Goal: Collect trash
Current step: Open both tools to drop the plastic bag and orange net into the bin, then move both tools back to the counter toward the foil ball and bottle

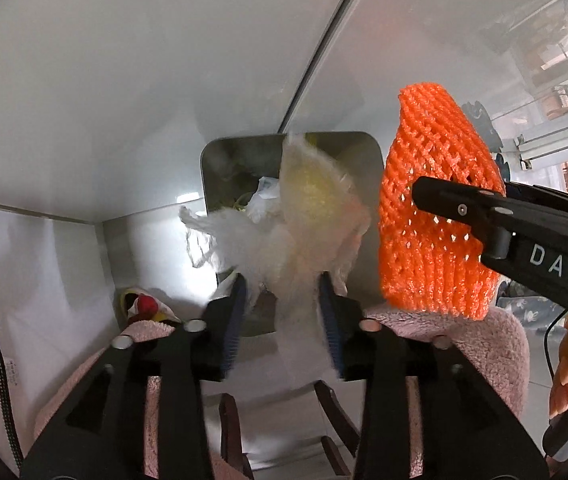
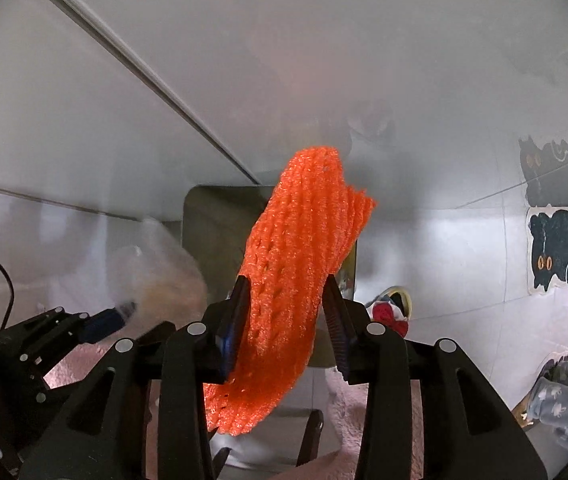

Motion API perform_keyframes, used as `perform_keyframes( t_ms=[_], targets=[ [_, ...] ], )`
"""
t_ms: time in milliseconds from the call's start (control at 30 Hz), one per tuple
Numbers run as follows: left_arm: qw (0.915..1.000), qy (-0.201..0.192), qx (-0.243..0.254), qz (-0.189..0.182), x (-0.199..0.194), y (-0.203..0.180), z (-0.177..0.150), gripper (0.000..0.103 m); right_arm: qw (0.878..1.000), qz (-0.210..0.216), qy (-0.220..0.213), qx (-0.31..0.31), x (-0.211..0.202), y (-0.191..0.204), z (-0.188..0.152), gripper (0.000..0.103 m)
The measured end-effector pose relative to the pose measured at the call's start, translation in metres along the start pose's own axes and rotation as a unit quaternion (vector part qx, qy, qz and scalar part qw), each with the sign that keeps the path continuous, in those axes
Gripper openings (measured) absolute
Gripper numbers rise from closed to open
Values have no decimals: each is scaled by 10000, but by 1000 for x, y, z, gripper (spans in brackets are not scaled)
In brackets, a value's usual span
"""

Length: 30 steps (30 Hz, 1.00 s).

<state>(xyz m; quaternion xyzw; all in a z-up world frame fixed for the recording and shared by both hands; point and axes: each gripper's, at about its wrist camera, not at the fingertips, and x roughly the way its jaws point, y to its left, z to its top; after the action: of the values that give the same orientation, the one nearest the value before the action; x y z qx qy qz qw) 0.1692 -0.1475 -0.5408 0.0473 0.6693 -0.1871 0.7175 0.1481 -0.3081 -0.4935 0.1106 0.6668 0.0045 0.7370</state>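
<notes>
In the left wrist view, a crumpled white and yellowish plastic wrapper [image 1: 308,220] is seen pinched between the jaws of the left gripper [image 1: 284,292] at the lower centre of the frame, its loose part fanning upward. Behind it, at the centre, an open metal bin [image 1: 211,168] is seen, with pale scraps already inside. At the right of the frame an orange foam net [image 1: 436,208] is held up by the right gripper [image 1: 424,196], beside the bin's right edge. A small red and yellow toy [image 1: 143,304] lies at the lower left.

In the right wrist view, the orange foam net [image 2: 300,272] is clamped between the narrowed jaws of the right gripper [image 2: 288,300] at the centre, hanging below them and rising above. The bin [image 2: 211,232] is partly hidden behind it. The left gripper [image 2: 123,312] is blurred at the lower left.

The step in hand is judged to be the carrying of both pieces to the bin. Next, each piece would need to be brought over the opening and the jaws spread, so that nothing catches on the rim.
</notes>
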Motion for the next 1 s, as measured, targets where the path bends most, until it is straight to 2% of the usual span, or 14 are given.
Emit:
perform_keyframes(
  t_ms=[133,167,200,233,367,533,600,700,833,1000],
  targets=[
    [9998,-192,2,12,-17,-1,-4,59,9999,-33,-166,12,-15,1,0,43],
    [9997,-240,17,37,-21,-3,-5,61,9997,-48,-228,28,-22,1,0,46],
    [9996,-289,33,59,-27,-4,-6,64,9996,-51,-277,44,-26,1,-1,56],
    [9993,-360,45,83,-35,-5,-8,66,9994,-45,-337,59,-31,1,-2,61],
    [9978,-647,68,109,-66,-10,-15,70,9981,-57,-608,23,-56,6,-3,69],
    [9947,-1008,100,163,-107,-11,-29,76,9959,-66,-902,-76,-90,17,-11,73],
    [9932,-1145,85,185,-125,-9,-33,79,9940,-81,-1075,-167,-111,24,-17,87],
    [9903,-1367,31,241,-154,-5,-40,86,9911,-91,-1296,-277,-138,30,-23,94],
    [9846,-1695,62,427,-201,-2,-49,94,9863,-14,-1593,-427,-182,41,-32,94],
    [9743,-2184,3,551,-261,6,-50,95,9756,101,-2111,-604,-242,54,-29,99]
  ],
)
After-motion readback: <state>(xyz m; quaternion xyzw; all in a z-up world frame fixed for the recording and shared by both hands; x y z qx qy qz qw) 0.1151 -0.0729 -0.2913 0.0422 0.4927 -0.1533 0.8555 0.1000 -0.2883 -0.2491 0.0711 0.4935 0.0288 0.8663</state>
